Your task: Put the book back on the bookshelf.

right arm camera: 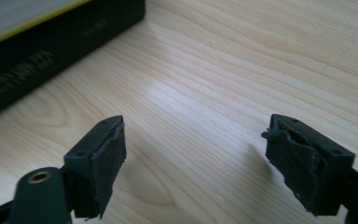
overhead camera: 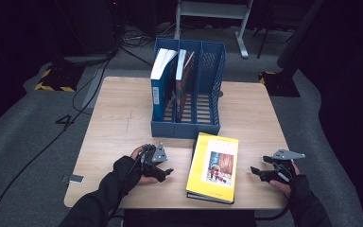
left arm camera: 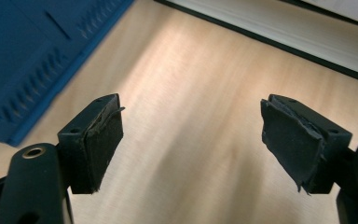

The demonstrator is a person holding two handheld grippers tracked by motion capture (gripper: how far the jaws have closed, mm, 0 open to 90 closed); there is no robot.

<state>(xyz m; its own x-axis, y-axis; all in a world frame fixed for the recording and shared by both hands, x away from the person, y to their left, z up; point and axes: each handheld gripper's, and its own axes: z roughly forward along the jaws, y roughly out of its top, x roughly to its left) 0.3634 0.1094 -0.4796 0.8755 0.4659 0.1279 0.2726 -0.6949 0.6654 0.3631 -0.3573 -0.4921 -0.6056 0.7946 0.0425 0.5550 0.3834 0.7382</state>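
**Both claws released, yellow book flat between them**

The left claw (overhead camera: pixel 166 171) rests low over the desk (overhead camera: pixel 123 123) near its front edge, jaws spread wide with bare wood between them; its worn black pads (left arm camera: pixel 103 140) grip nothing. The right claw (overhead camera: pixel 260 173) sits at the other side, likewise spread and empty, its pads (right arm camera: pixel 106 161) frayed at the edges.

Between the two claws, apart from both, a yellow book (overhead camera: pixel 214 166) lies flat on the desk with its cover up and its near end at the front edge. In the right gripper view its dark spine (right arm camera: pixel 51 51) faces the claw.

Just behind the book stands a blue file rack (overhead camera: pixel 203 94) with three slots. A blue book (overhead camera: pixel 160 85) stands in the left slot, a second book (overhead camera: pixel 183 80) leans in the middle one.
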